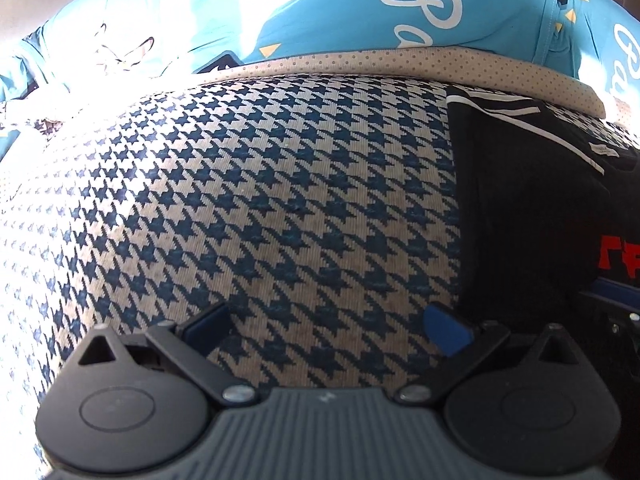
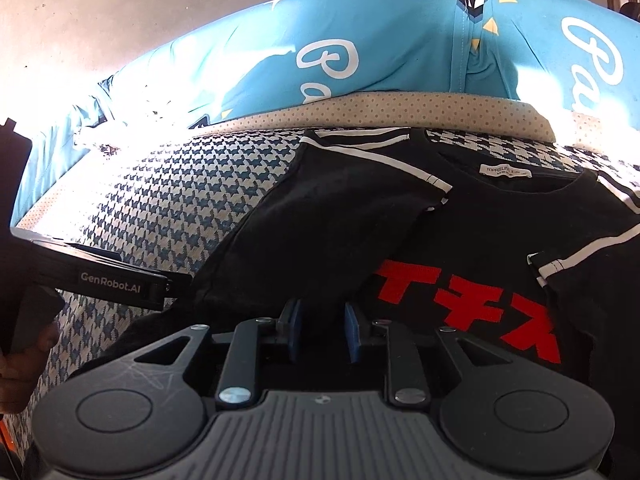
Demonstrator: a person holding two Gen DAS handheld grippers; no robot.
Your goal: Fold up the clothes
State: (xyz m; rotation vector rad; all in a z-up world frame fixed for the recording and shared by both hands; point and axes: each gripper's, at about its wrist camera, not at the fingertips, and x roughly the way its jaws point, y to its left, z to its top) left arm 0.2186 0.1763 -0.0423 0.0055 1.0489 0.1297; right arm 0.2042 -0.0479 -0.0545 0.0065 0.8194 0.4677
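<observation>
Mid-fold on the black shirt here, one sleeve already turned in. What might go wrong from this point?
1. The right gripper stands slightly open over the black shirt; the folded sleeve may slip back out.
2. The left gripper is open over the bare houndstooth cover, beside the shirt, so that edge has no hold and may bunch.
3. Glare washes out the far left, hiding any fabric there.
</observation>
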